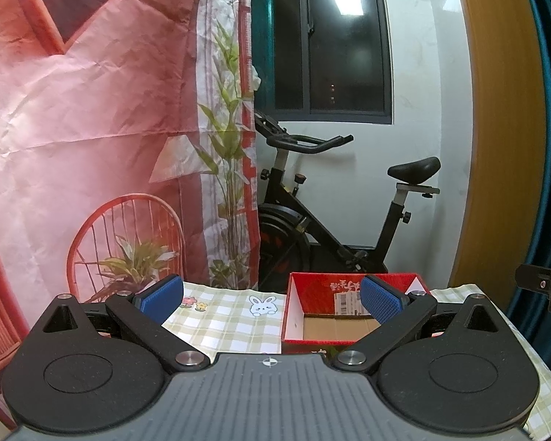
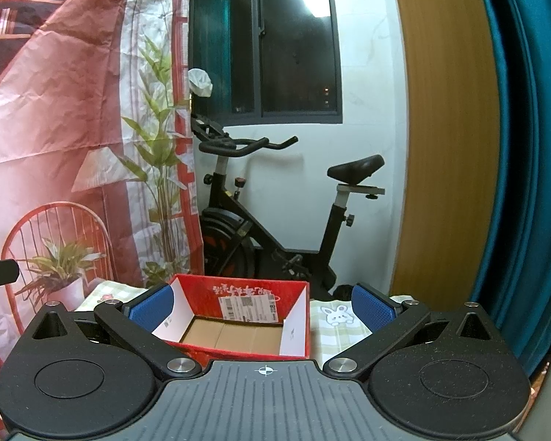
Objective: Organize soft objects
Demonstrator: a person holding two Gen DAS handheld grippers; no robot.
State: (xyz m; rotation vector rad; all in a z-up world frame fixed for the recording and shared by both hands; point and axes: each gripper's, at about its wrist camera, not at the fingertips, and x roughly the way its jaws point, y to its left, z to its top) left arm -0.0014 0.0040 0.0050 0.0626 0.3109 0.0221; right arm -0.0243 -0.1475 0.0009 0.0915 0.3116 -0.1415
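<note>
I judge this to be the very start: both my claws are raised level above the table, and no soft object shows in either view, so nothing is gathered yet. My left gripper (image 1: 272, 299) is spread wide with nothing between its blue pads (image 1: 380, 299); my right gripper (image 2: 262, 307) is likewise spread and empty. The red box (image 2: 246, 321) stands on the checked tablecloth (image 1: 216, 316), at about one o'clock from my left claw and dead ahead at twelve from my right. Its mouth faces up, showing a bare cardboard floor; its long axis seems to run from nine to three across my right view. Next I must tilt down to find the soft things, which lie out of sight.
</note>
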